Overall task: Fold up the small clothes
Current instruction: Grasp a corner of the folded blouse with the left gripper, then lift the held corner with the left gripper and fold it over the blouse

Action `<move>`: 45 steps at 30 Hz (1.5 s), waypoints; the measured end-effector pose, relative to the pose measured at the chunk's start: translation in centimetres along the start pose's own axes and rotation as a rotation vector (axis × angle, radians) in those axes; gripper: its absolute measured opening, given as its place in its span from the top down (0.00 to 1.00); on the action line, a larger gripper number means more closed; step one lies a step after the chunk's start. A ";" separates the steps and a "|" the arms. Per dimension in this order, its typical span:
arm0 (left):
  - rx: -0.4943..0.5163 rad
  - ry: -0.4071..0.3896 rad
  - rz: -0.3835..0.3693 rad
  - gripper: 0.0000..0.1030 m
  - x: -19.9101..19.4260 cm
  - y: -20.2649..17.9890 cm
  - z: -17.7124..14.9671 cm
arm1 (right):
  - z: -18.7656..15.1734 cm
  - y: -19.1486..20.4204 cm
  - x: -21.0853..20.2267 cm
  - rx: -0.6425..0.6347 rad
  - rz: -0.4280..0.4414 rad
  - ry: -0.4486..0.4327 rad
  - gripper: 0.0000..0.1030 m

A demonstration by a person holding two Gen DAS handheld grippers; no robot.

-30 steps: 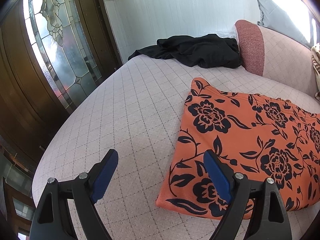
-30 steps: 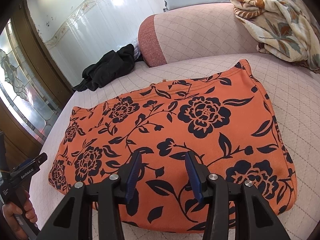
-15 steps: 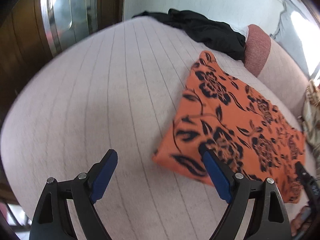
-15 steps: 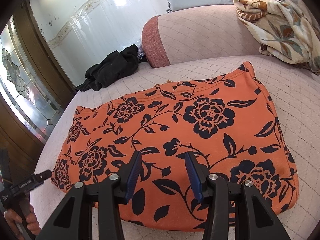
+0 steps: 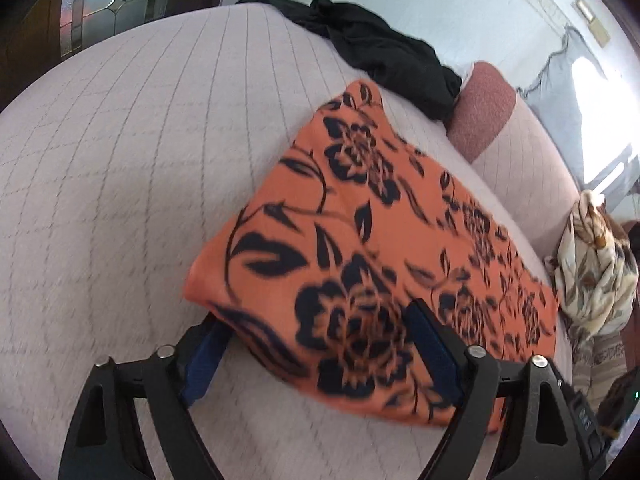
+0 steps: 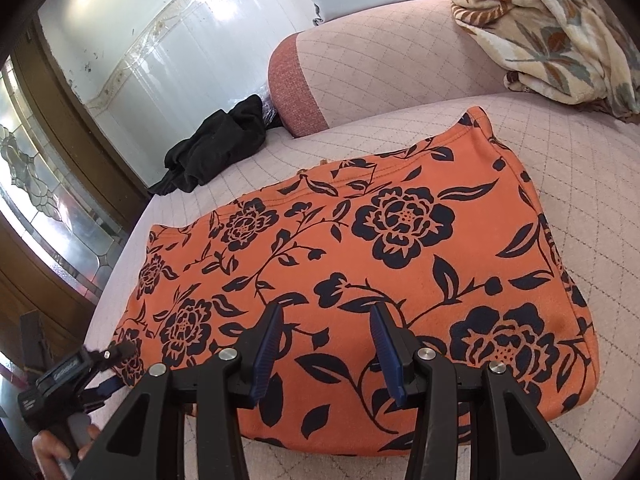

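Note:
An orange garment (image 5: 360, 220) with black flowers lies folded flat on a quilted pink cushion (image 5: 140, 160). My left gripper (image 5: 316, 320) straddles its near left corner and its jaws are closing. One blue pad sits partly under the cloth edge, the other above the fabric, and neither presses on it. In the right wrist view the same garment (image 6: 400, 248) fills the middle, with the left gripper (image 6: 108, 360) at its left corner. My right gripper (image 6: 326, 312) hovers open over the near edge with nothing gripped.
A crumpled black garment (image 5: 380, 52) lies at the cushion's far end beside a reddish bolster (image 5: 484, 112). A floral blanket (image 6: 540, 28) is heaped on the backrest at right. A leaded glass door panel (image 6: 36, 184) stands at left, past the cushion's edge.
My left gripper has dropped and rolled toward the orange garment's corner, and its jaws have narrowed around it. The right gripper has stayed over the near edge.

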State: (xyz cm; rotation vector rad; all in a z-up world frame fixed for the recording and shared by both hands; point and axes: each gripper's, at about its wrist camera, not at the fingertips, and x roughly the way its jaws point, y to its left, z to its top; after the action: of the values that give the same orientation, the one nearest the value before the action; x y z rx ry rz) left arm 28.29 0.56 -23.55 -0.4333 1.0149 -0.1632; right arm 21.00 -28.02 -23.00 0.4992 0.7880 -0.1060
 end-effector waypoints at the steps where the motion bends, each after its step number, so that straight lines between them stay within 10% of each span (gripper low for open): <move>1: 0.005 -0.016 0.010 0.44 0.4 -0.1 0.4 | 0.1 0.0 0.0 0.000 -0.001 0.000 0.52; 6: 0.060 -0.066 0.009 0.74 0.9 -1.4 0.4 | 0.5 -0.1 0.0 -0.010 0.004 -0.002 0.52; 16: 0.170 -0.112 0.121 0.71 1.1 -3.3 0.2 | 0.8 -1.1 -0.2 0.018 0.007 0.004 0.52; 45: 0.175 -0.101 0.144 0.68 1.5 -3.5 0.3 | 0.1 -1.2 1.6 0.005 -0.038 0.074 0.52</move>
State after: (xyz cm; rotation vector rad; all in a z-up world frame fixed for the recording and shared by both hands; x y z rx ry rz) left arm 29.57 -2.99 -23.16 -0.2061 0.9200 -0.0987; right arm 21.90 -29.00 -24.53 0.4952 0.8698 -0.1256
